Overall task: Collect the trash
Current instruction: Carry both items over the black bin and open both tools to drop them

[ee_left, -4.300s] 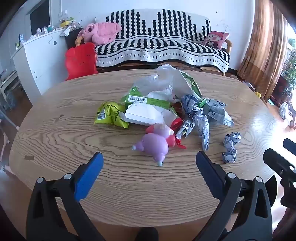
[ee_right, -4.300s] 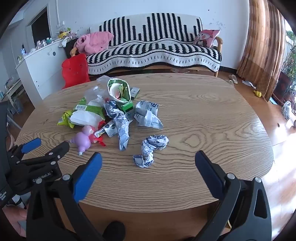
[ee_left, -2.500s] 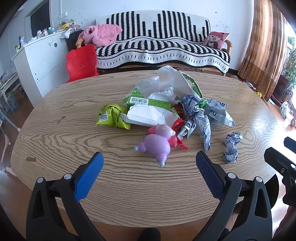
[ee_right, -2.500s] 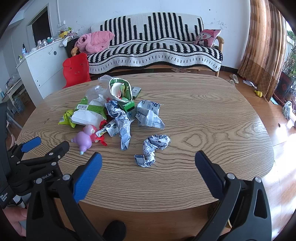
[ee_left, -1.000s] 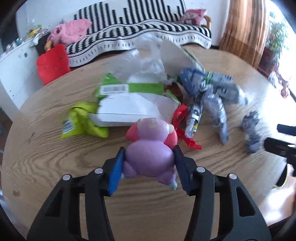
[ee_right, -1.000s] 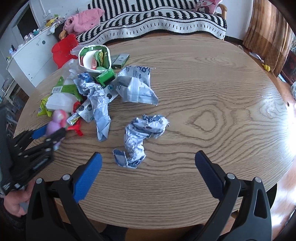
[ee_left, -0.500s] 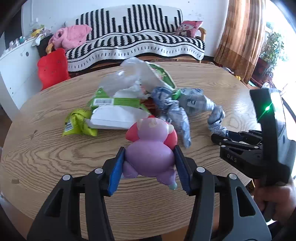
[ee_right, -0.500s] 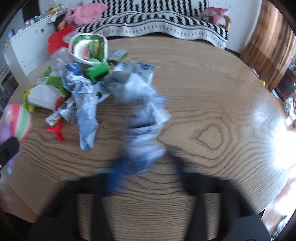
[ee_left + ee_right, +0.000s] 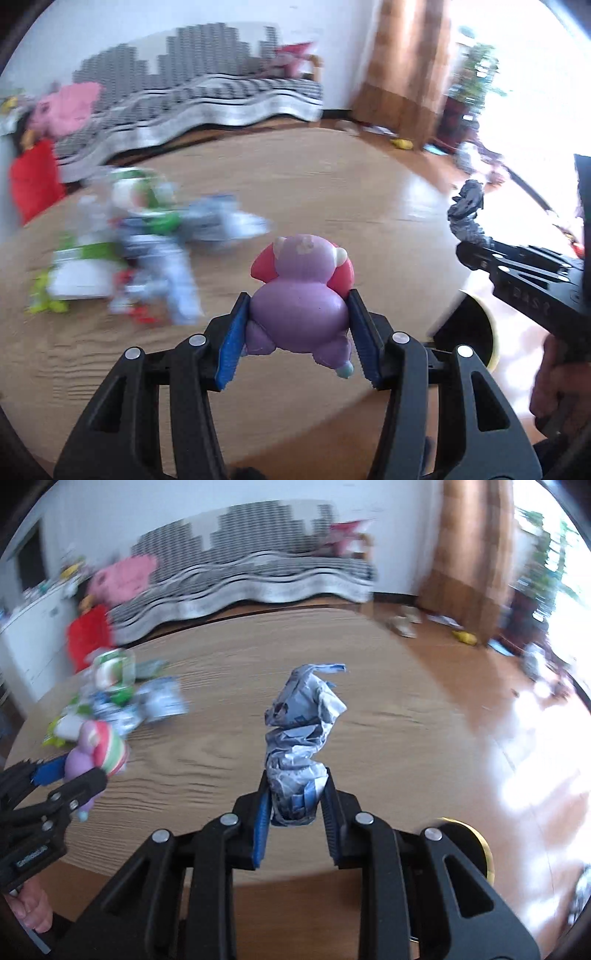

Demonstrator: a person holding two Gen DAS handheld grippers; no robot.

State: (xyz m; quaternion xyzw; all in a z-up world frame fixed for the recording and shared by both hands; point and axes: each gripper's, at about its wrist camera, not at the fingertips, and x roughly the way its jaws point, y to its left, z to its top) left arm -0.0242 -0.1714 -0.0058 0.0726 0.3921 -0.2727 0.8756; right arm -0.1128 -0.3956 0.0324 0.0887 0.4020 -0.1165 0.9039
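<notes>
Barely underway: 2 pieces lifted, the rest of the trash pile (image 9: 147, 254) lying blurred on the wooden table (image 9: 332, 184) at 9 o'clock of the left view, no bin in sight. At 6 o'clock there, left gripper (image 9: 299, 343) half spread, pinching a purple squishy toy (image 9: 301, 299) clear of the tabletop. Over to the right view, 6 o'clock again: right gripper (image 9: 293, 814) drawn narrow, clamping a crumpled paper wad (image 9: 301, 738) that juts up past the pads.
</notes>
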